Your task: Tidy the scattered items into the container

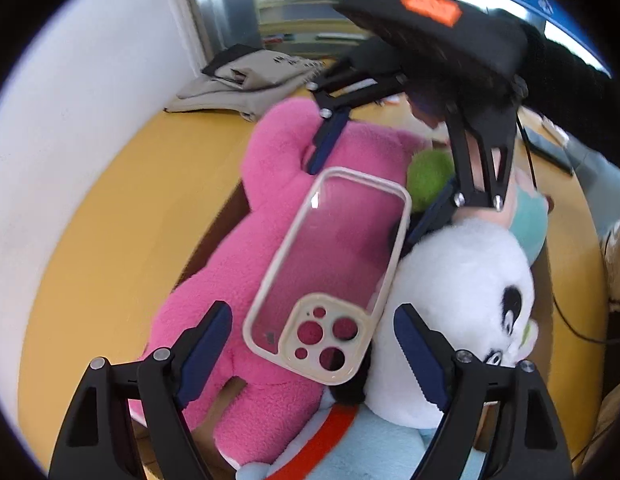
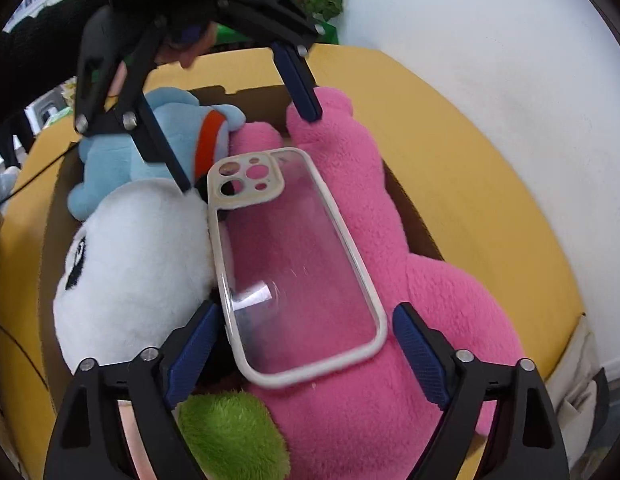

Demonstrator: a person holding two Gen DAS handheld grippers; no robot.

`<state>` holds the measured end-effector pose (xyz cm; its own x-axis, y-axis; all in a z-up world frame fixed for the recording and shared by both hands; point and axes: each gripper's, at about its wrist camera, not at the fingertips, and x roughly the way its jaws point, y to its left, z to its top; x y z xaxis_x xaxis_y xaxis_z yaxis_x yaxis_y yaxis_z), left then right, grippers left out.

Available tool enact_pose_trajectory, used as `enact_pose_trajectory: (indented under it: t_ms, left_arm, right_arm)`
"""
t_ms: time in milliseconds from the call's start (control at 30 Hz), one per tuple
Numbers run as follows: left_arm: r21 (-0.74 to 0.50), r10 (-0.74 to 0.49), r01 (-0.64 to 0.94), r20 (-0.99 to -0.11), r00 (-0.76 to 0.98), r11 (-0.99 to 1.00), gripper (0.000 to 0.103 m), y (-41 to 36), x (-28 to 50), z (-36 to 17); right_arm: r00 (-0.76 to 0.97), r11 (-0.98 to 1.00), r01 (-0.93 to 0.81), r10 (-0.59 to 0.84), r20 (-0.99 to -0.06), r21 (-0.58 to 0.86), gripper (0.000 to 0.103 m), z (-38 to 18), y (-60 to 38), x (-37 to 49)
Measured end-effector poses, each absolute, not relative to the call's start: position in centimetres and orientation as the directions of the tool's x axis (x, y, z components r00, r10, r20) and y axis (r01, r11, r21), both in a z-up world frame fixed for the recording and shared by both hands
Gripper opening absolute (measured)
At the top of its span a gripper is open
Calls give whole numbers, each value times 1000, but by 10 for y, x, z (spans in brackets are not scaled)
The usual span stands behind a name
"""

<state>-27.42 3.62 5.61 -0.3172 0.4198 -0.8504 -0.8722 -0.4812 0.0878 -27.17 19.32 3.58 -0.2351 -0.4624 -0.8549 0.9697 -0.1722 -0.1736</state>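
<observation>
Phone case (image 1: 330,276) looks light, stiff and slick, lying on the pink plush (image 1: 245,280). Pinch its long rims. Both grippers' fingers (image 1: 207,344) (image 2: 418,354) gape open, holding nothing.

The cardboard box (image 2: 410,216) is packed full: a pink plush (image 2: 350,360), a white panda plush (image 2: 141,260) and a blue plush (image 2: 157,140) fill it from wall to wall, with a green plush part (image 2: 229,432) wedged at one end. A clear phone case (image 2: 293,264) lies on top, across the pink plush and against the panda. The left gripper (image 1: 310,344) and the right gripper (image 2: 305,340) face each other over the case, jaws apart, crowding the space above it. The yellow counter (image 2: 470,160) is bare between the box and the white wall (image 2: 510,60). Folded cloth (image 1: 245,80) occupies the counter's far corner.
</observation>
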Motion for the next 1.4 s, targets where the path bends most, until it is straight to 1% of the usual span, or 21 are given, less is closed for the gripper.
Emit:
enact_pose_trajectory:
  t_ms: [33,100,200,267,300,367,467,533,567,633,700,800,967,1067,1200,1400]
  left_arm:
    - [96,420,-859,-842,-339,-502,84,33,-272,62]
    - [112,418,-831,-823,-385,-545,84,26,-267,74]
    - [122,425,-779,-781,-458,-615,84,16,-249,95]
    - [154,419,-731,-733,-535,-665,84,10,-228,107]
    - [164,410,-699,-708,-574,-696,84,6,-218,111]
    - [149,386,-617,-661,-644,-773,84,-6,-186,119]
    - [144,269,-460,-647,-714,-876,84,-15,-149,112]
    - [130,169,-330,-654,-737,-935,84,-19,-122,100]
    - [101,136,-266,-659,-739,-959,84,-21,-107,93]
    - [29,110,-173,-670,-734,-984,84,-25,-83,80]
    - [-21,80,-88,-666,-741,-996,84,-25,-59,69]
    - [-32,10,15,-663,-749,-999,84,-21,-27,59]
    - [-50,-25,74,-645,-763,-996,84,-15,12,57]
    - [-56,-30,87,-647,-762,-995,84,-11,21,57]
    - [-51,-40,96,-647,-762,-994,84,-9,28,58]
    - [-48,-35,89,-659,-751,-995,84,-5,28,49]
  right_arm:
    - [-250,-190,965,-462,-851,-180,93,40,196,-268]
    - [-278,-225,955,-469,-838,-192,96,49,203,-260]
    - [-357,-307,924,-483,-799,-227,96,69,221,-242]
    - [-428,-389,887,-493,-757,-249,97,85,237,-231]
    - [-470,-446,860,-496,-730,-250,99,94,245,-224]
    - [-542,-578,788,-487,-685,-213,102,103,259,-209]
    - [-623,-713,679,-438,-648,-171,102,102,277,-166]
    - [-646,-768,631,-442,-622,-109,102,95,275,-139]
    - [-651,-791,608,-448,-613,-67,102,87,282,-123]
    - [-658,-835,550,-449,-605,22,102,76,279,-97]
    - [-672,-873,483,-423,-608,74,102,55,269,-73]
    - [-686,-905,415,-380,-621,94,102,41,262,-40]
    - [-675,-922,384,-321,-665,55,102,24,248,-10]
    - [-677,-929,363,-312,-667,66,102,24,246,-3]
    - [-691,-934,356,-281,-666,26,102,27,237,0]
    - [-697,-939,343,-265,-666,15,102,27,234,1]
